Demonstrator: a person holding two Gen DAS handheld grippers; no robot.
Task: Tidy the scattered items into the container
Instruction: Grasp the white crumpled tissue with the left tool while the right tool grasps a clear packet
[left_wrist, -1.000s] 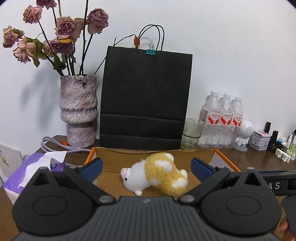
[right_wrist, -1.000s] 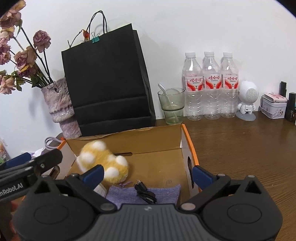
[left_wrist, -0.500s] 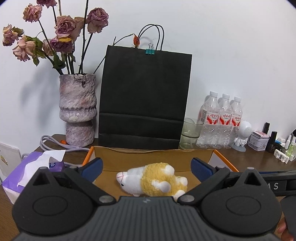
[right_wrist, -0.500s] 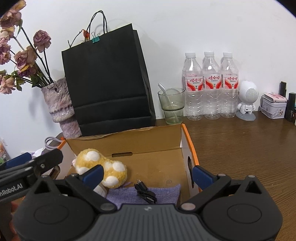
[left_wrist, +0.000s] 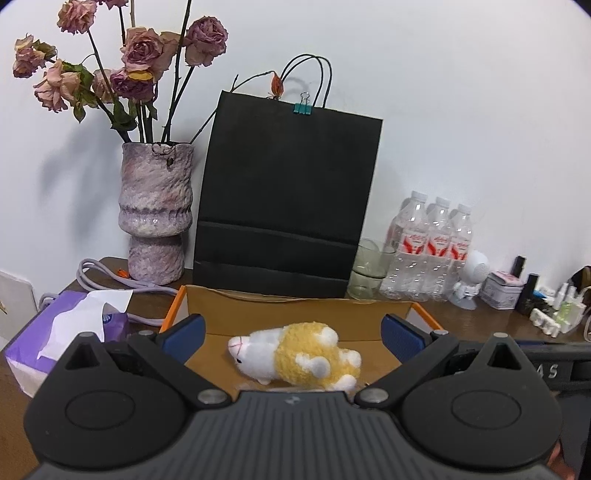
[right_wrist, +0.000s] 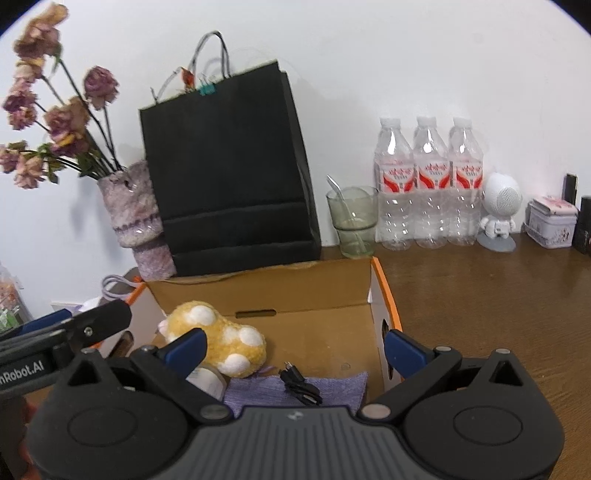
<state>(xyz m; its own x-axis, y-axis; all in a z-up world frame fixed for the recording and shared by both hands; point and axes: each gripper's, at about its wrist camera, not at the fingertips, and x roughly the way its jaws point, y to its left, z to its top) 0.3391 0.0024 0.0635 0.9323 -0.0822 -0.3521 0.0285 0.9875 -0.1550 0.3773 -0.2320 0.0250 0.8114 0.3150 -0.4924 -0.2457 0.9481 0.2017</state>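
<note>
Inside the cardboard box (left_wrist: 295, 310) lies the plush toy (left_wrist: 299, 354) (soft, light, squashy); pinch its yellow middle, judging by looks. Left gripper (left_wrist: 291, 334) and right gripper (right_wrist: 295, 345) gape empty

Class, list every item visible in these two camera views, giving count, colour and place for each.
cardboard box: 1, brown with orange edges, table centre
plush toy: 1, yellow and white, inside box
cloth: 1, purple, box floor
cable: 1, black, on cloth
paper bag: 1, black, behind box
vase: 1, mauve, left of bag
water bottles: 3, clear, right of bag
glass: 1, greenish, beside bottles
tissue pack: 1, purple, left
left hand-held gripper: open
right hand-held gripper: open
</note>
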